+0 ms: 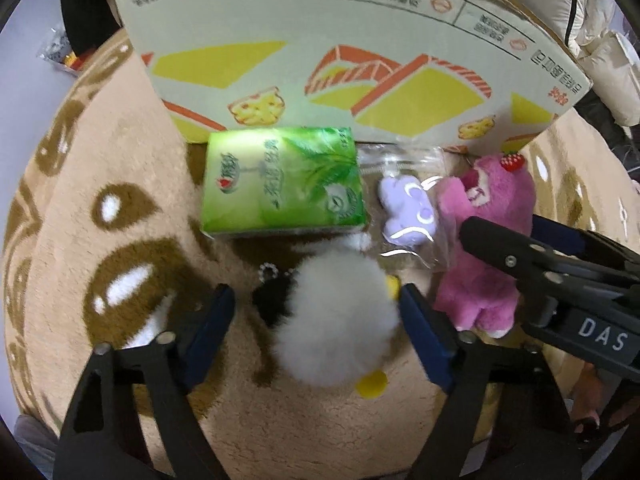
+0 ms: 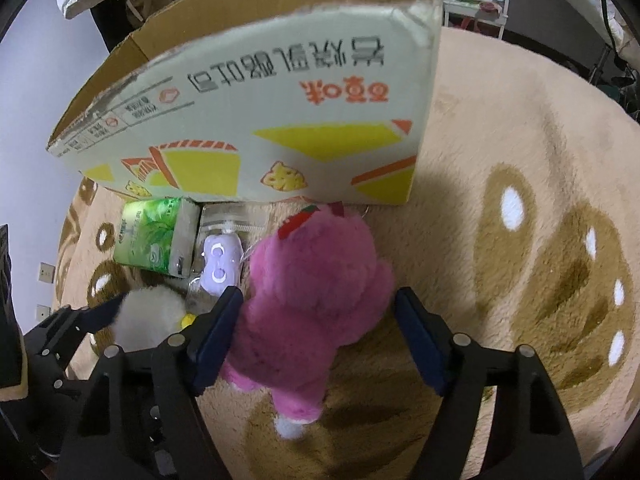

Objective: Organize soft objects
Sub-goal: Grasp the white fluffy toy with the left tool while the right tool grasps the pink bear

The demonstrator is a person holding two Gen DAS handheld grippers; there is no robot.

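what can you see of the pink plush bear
The pink plush bear is fuzzy, deep pink with a paler pink belly side, and has a red strawberry on its head. It lies on the tan rug, head toward the cardboard box, beside a bagged purple toy. The right gripper straddles its body, jaws either side; one pad looks to touch the fur, the other stands clear.

Carton (image 1: 360,40): top cut off by frame edge.
Black charm (image 1: 272,300): half hidden behind white plush (image 1: 340,320).
Pouch (image 2: 216,232) print: unreadable.
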